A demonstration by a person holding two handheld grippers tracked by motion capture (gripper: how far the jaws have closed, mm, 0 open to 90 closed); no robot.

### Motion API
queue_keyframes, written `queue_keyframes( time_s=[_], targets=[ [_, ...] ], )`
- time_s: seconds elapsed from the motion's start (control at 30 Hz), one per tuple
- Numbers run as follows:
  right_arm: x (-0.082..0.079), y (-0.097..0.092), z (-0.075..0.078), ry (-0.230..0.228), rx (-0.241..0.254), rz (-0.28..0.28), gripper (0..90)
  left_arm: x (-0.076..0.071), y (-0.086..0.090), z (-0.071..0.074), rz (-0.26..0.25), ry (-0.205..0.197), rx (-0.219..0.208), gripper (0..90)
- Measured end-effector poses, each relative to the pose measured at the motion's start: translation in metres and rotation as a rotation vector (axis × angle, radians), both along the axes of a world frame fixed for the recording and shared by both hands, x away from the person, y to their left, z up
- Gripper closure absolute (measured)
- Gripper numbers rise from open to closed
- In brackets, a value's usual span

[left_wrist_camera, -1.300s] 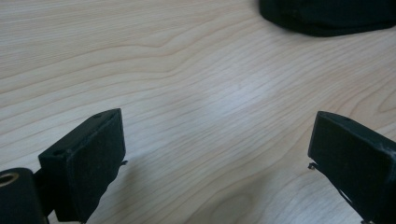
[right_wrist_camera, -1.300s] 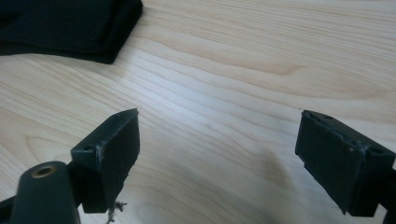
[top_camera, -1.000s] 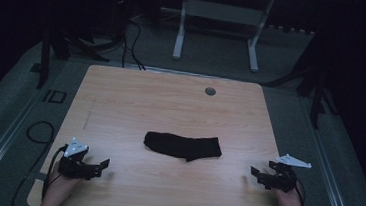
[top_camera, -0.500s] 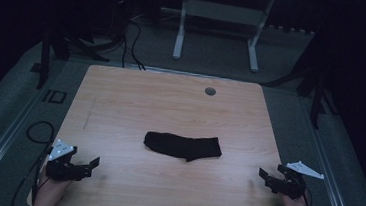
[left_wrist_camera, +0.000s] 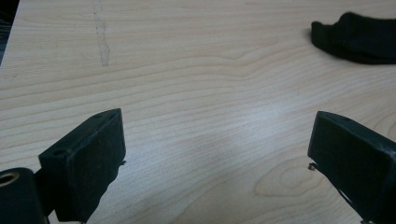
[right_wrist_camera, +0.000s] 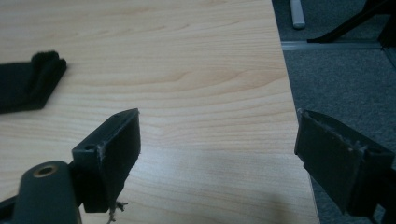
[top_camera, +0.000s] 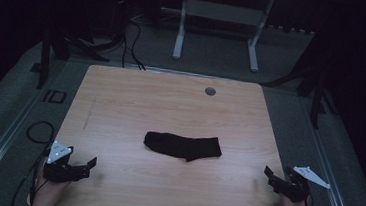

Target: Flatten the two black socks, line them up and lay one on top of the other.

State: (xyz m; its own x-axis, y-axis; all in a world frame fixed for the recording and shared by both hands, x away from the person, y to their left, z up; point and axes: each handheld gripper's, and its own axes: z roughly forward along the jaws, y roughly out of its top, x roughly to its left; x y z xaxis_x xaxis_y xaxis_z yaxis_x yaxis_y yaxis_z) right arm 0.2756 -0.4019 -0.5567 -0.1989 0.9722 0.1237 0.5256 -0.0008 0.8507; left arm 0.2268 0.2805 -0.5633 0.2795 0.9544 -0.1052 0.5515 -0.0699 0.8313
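Note:
A black sock (top_camera: 183, 146) lies flat and crosswise in the middle of the wooden table (top_camera: 136, 99). My left gripper (top_camera: 89, 169) hovers over the near left corner, open and holding nothing, well to the left of the sock. Over the near right edge my right gripper (top_camera: 270, 179) is open too, and it holds nothing. In the left gripper view the jaws stand wide apart (left_wrist_camera: 217, 149), with one end of the sock (left_wrist_camera: 359, 37) far off at the top right. The right gripper view has its jaws (right_wrist_camera: 217, 144) spread over the table's right edge, and the sock's other end (right_wrist_camera: 28, 84) lies at the left.
A round grey grommet (top_camera: 210, 91) sits near the table's far edge. A faint streak (left_wrist_camera: 102, 46) marks the wood on the left side. Grey carpet (right_wrist_camera: 345, 79) lies beyond the right edge. A white desk frame (top_camera: 219, 11) stands behind the table, and cables (top_camera: 38, 133) trail on the floor at the left.
Both grippers have drawn outward and back toward the near edge, the left one leftward and the right one rightward. The sock has stayed where it was.

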Motion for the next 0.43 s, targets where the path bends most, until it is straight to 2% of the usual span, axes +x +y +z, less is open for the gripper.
queue_keyframes(
  time_s=[0.13, 0.43],
  targets=[
    [0.001, 0.0042, 0.0, 0.0, -0.043, 0.011, 14.3, 0.0012, -0.0001, -0.0019, 0.002, 0.004, -0.008, 4.4],
    [0.0032, 0.0044, -0.0018, 0.022, -0.054, -0.013, 14.3, 0.0021, 0.0006, -0.0041, 0.003, 0.014, -0.021, 4.4]
  ],
)
